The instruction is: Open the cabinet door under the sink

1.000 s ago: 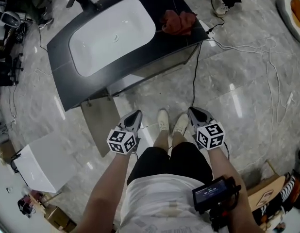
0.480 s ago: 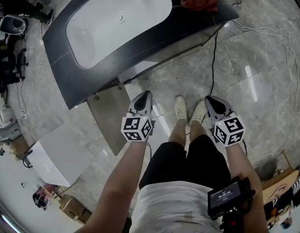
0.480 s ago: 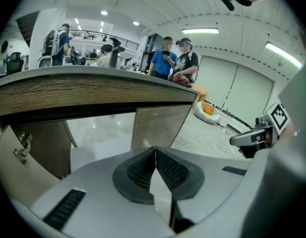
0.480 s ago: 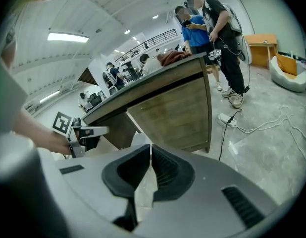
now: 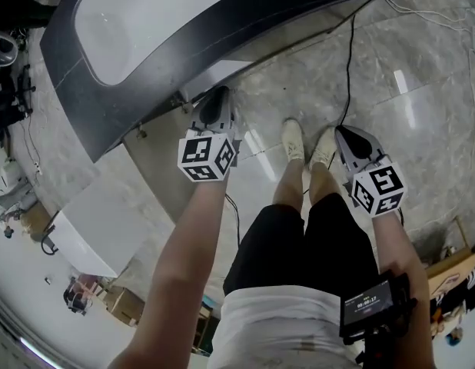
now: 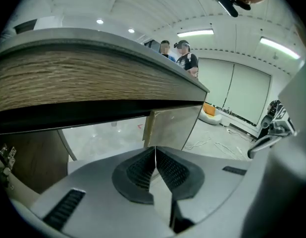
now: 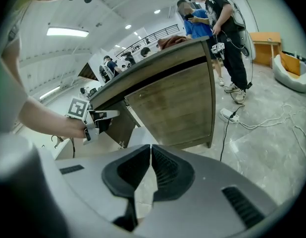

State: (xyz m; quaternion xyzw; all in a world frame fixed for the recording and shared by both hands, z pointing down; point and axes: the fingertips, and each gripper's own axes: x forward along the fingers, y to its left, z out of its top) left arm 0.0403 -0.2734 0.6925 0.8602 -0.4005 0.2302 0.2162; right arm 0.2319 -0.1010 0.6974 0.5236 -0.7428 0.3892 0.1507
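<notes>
Standing on the pale marble floor (image 5: 422,129) squarely in front of the vanity cabinet (image 5: 137,87), looking steeply down past its dark top and the white sink (image 5: 130,21) sunk into it. Facing two wood-grain fronts under that top: the closed door (image 7: 173,108) lying flush toward the cabinet's right corner, and the cabinet door (image 5: 149,179) toward the left corner standing swung out over the floor, hinged edge at the cabinet's front. Sharing the floor with a white box (image 5: 99,221) lying beyond that open door's free edge, well apart from the cabinet. Stretching the bare left arm forward and down, with the left gripper (image 5: 214,106) pointing under the front edge of the top, just beside the open door's hinged edge; touching it or not, impossible to tell. Pressing that gripper's ribbed pads (image 6: 138,170) flat together with nothing between them. Hanging the right arm lower and closer to the body, with a small screen unit (image 5: 374,306) strapped at the forearm and the right gripper (image 5: 349,138) sloping down toward the floor, well apart from the cabinet. Holding its pads together likewise, empty. Planting both pale shoes (image 5: 293,139) between the two grippers, beside a black cable (image 5: 350,60) running across the floor from under the top's right end.
</notes>
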